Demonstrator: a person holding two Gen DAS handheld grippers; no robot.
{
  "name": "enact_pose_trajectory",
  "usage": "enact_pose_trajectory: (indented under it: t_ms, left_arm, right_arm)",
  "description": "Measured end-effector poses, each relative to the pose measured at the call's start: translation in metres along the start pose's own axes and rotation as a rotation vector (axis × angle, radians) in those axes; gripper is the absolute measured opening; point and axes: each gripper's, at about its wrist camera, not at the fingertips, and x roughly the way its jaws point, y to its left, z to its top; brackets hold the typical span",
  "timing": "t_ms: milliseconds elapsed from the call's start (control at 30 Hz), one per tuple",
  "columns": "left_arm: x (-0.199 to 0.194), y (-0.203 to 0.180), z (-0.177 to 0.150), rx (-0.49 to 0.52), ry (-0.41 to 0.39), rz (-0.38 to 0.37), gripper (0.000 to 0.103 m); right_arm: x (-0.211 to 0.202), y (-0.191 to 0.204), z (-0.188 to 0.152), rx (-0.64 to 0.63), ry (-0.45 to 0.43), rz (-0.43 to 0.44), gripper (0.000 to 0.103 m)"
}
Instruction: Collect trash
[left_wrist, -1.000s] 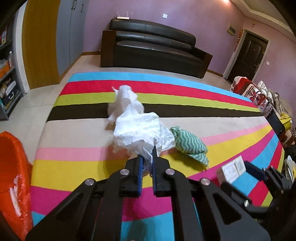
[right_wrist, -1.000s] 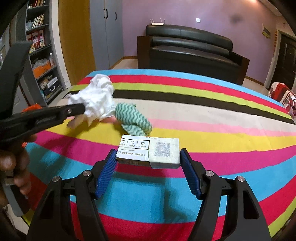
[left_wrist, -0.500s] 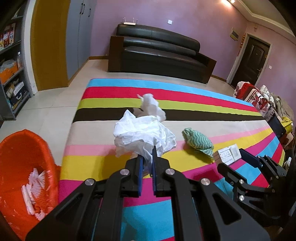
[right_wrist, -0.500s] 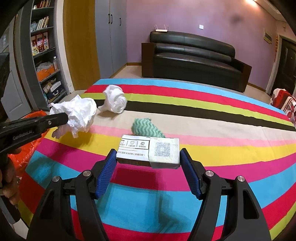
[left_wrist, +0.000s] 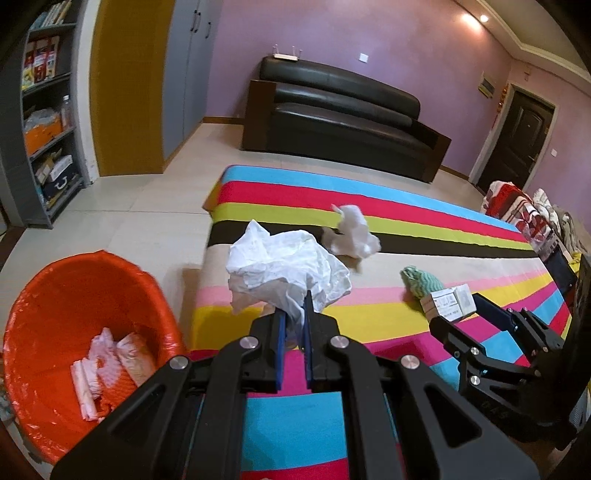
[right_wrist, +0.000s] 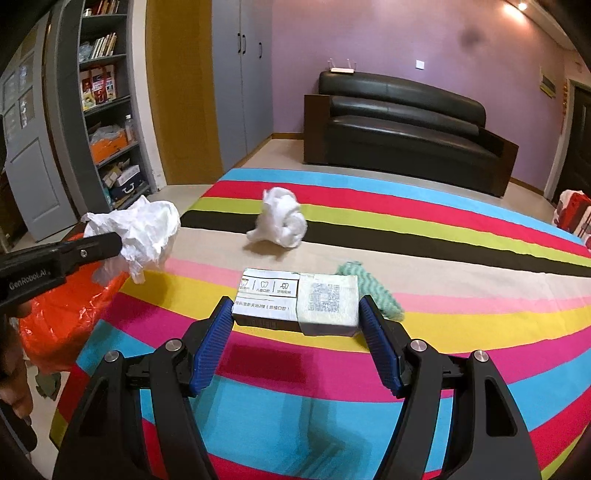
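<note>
orange plastic lines the trash bin (left_wrist: 85, 314), which stands on the tiled floor (left_wrist: 122, 225) just beside the left edge of the desk (left_wrist: 424, 236). the bin mouth is wide and open to above, and some crumpled white pieces lie at its bottom. between the bin and the bookshelf (left_wrist: 40, 122) on the far left the floor is free. a striped cloth in many colours covers the desk and hangs over its edge.

the left gripper (left_wrist: 293, 325) has its jaws clenched on a crumpled white paper (left_wrist: 284, 269). the paper is held in the air, above the left edge of the desk, near the bin rim but not over the bin mouth. it is a big wrinkled sheet, loosely balled, with a tail going down between the jaws.

the right gripper (right_wrist: 295, 325) has its jaws grasping a small white box (right_wrist: 295, 302) at its two short ends. the box is held level above the desk, and it has printed text, small icons and a square code on its face.

on the desk lie a second white paper ball (right_wrist: 282, 218), on the beige and black stripes, and a green and white zigzag cloth (right_wrist: 384, 295), partly hidden behind the box. these two are well apart from each other. the middle and right of the desk are open. a black sofa (right_wrist: 402, 122) stands at the far wall.
</note>
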Motion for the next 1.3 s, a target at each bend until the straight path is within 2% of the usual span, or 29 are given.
enact_pose_trajectory:
  t_ms: [733,1300]
  left_arm:
    - [-0.056,0.086,-0.013,-0.094,-0.034,0.116,0.008]
    - [-0.085,0.132,-0.025,-0.139,-0.041,0.188,0.008]
  right_arm:
    - [0.009,0.075,0.011,-0.04,-0.018,0.098,0.065]
    - [0.014,0.129,0.015,-0.065,-0.021,0.167,0.065]
